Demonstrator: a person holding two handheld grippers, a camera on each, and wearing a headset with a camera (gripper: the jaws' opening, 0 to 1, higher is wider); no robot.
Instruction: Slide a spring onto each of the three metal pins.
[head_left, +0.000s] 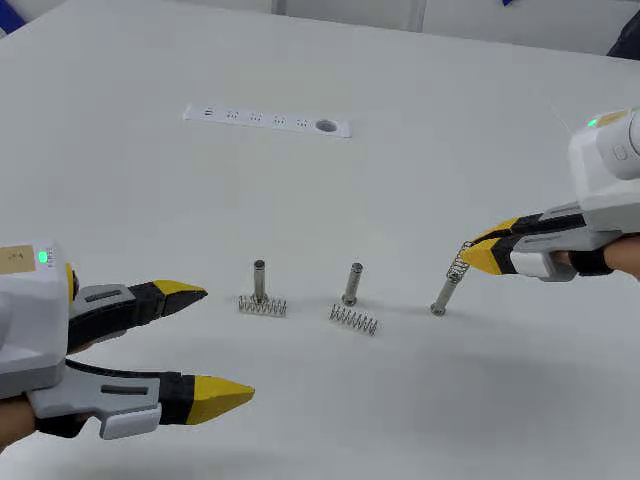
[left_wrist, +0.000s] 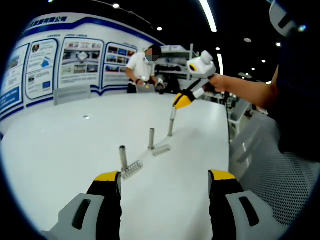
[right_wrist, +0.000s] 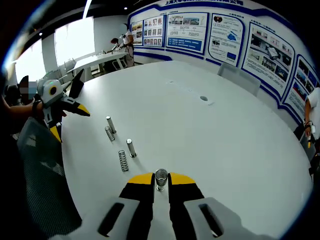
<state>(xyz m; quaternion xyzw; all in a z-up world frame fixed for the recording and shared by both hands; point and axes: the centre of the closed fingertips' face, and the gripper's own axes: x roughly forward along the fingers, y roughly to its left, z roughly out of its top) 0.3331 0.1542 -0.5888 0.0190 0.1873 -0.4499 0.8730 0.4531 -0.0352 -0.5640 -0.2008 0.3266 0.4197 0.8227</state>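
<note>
White tabletop (head_left: 400, 420), wall posters (right_wrist: 190, 30) behind. Right gripper (right_wrist: 160, 179) is clenching a spring (head_left: 459, 265) between its jaws atop the tilted pin (head_left: 443, 296); left gripper (head_left: 228, 343) jaws are standing apart.

Before the left pin (head_left: 259, 280) lies one spring (head_left: 262, 306), before the middle pin (head_left: 353, 283) another spring (head_left: 354, 320).

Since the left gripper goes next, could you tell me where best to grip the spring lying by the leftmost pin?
Pinch the spring across its coils near one end, from above: it lies flat by the pin, and that leaves the other end open.
</note>
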